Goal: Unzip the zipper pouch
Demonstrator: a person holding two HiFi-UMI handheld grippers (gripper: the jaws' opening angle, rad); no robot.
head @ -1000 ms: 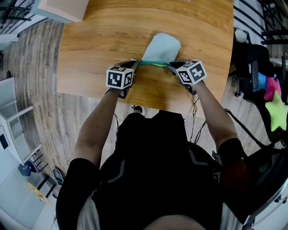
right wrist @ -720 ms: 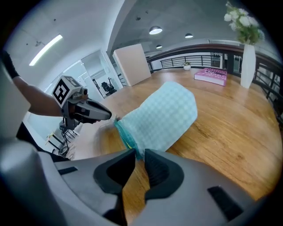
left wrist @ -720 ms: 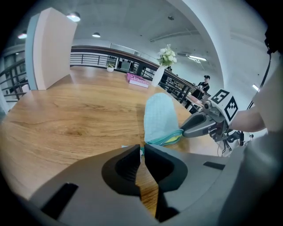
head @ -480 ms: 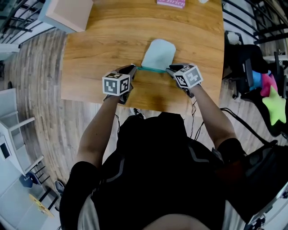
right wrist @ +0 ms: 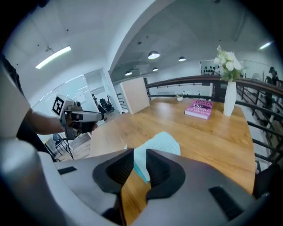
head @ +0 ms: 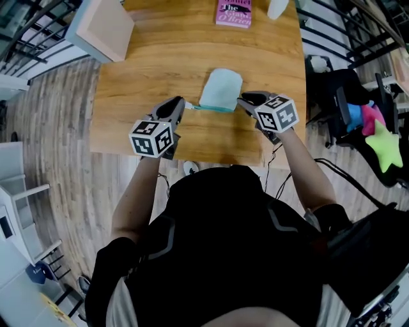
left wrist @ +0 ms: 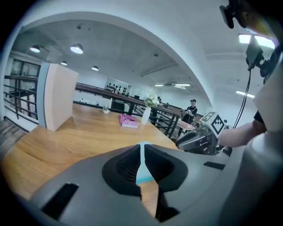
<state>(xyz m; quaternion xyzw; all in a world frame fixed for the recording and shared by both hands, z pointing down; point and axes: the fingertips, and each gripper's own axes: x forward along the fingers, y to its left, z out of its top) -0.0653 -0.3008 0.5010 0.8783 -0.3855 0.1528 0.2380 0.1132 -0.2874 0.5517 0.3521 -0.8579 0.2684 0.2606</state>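
Observation:
The pale mint zipper pouch (head: 222, 88) lies flat on the wooden table (head: 153, 70), its teal zipper edge facing me. My left gripper (head: 182, 102) is at the pouch's left end, shut. A thin strip of the pouch (left wrist: 144, 177) shows in the slit of the left gripper (left wrist: 142, 159), so it seems pinched there. My right gripper (head: 243, 98) sits at the pouch's right end with its jaws apart. In the right gripper view the pouch (right wrist: 161, 143) lies just beyond the right gripper (right wrist: 139, 165), untouched by the pads.
A pink book (head: 234, 13) and a white vase (head: 278, 7) stand at the table's far edge. A pale box (head: 99, 29) sits at the far left corner. A chair with bright soft toys (head: 377, 140) is off to the right. The table's near edge is just under both grippers.
The right gripper's jaws have parted and let go of the pouch's right end. The zipper edge is no longer stretched taut between the grippers. The left gripper has stayed shut.

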